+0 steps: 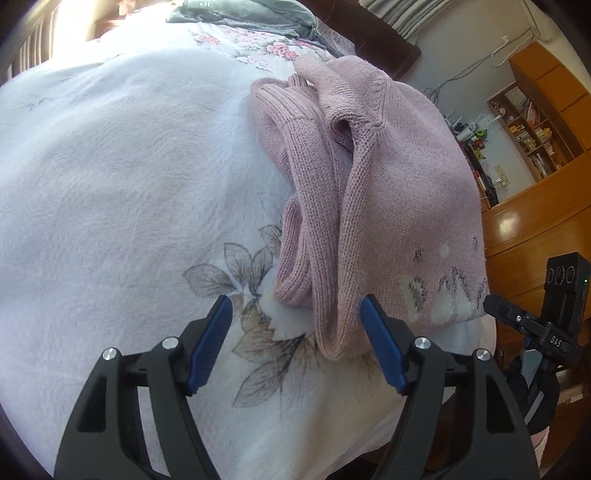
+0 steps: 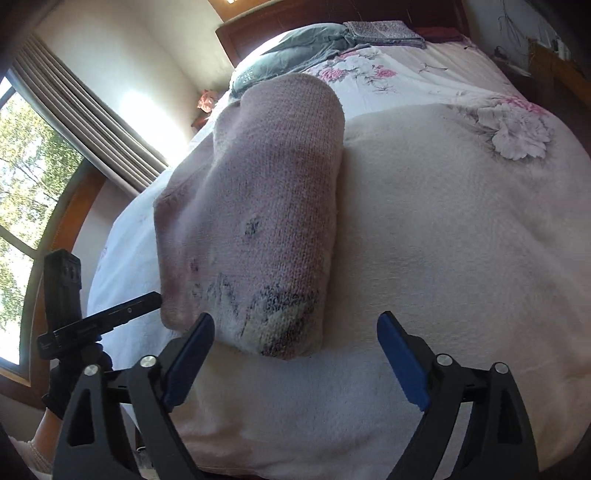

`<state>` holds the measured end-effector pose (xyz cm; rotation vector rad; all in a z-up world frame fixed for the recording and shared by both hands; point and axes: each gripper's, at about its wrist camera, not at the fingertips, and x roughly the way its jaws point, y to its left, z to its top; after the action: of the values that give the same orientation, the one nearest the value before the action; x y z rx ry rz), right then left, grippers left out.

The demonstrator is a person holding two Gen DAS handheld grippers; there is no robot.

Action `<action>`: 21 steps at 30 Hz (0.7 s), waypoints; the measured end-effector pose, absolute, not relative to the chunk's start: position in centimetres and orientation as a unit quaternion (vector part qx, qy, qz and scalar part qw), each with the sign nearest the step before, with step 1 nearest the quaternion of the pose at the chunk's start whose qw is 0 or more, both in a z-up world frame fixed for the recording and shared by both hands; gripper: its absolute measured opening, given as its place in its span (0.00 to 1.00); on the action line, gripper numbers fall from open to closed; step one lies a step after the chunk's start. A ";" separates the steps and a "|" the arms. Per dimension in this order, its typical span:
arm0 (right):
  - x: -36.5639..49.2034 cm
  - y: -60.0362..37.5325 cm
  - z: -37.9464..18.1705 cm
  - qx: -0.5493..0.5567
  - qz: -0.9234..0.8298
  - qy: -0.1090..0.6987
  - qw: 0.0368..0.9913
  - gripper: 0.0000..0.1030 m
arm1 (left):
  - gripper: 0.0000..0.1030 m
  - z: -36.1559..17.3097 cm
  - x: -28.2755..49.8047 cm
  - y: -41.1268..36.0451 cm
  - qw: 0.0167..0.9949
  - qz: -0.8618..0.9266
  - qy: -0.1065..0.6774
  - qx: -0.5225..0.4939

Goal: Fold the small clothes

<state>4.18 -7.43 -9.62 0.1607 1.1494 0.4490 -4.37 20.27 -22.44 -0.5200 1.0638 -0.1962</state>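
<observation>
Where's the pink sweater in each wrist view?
Left wrist: pink sweater right of centre, its folds running down to the open left gripper.
Right wrist: sweater left of centre, above the open right gripper.
Shared landmark: grey garment at the bed's far end.

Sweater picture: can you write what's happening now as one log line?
task: fold clothes | sweater: folded, on bed | left tool: open, empty | right tool: open, empty

A small pink knit sweater [image 1: 388, 206] lies folded into a long narrow bundle on the bed, one ribbed sleeve doubled along its nine o'clock side (left wrist view), grey-and-white pattern at six o'clock.
</observation>
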 end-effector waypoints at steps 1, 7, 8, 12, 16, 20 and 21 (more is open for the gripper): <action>3.9 -7.4 -9.3 0.065 0.201 0.536 0.818 0.88 | 0.76 -22.0 -4.7 20.3 0.828 -0.083 0.500 -0.239; 2.6 -7.0 -7.4 0.056 0.152 0.540 0.826 0.90 | 0.82 -18.9 -6.7 19.3 0.842 -0.036 0.501 -0.195; 2.3 -6.9 -6.9 0.054 0.153 0.536 0.828 0.90 | 0.82 -18.3 -7.1 19.1 0.845 -0.032 0.499 -0.188; 1.1 -7.1 -5.3 0.017 0.120 0.527 0.841 0.96 | 0.84 -16.3 -8.3 18.6 0.851 -0.026 0.492 -0.179; -0.3 -6.0 -3.2 -0.009 0.108 0.506 0.856 0.96 | 0.84 -14.6 -9.1 18.2 0.857 -0.014 0.490 -0.156; -1.2 -5.6 -1.6 -0.016 0.104 0.495 0.862 0.96 | 0.84 -13.2 -9.8 18.0 0.863 -0.015 0.482 -0.152; -1.3 -5.6 -1.3 -0.015 0.104 0.495 0.863 0.96 | 0.84 -13.0 -9.9 17.9 0.865 -0.012 0.480 -0.148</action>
<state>-1.34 -5.56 -1.27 -0.0313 1.0370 0.2188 -9.88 17.93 -12.99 -0.3098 1.0052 -0.0251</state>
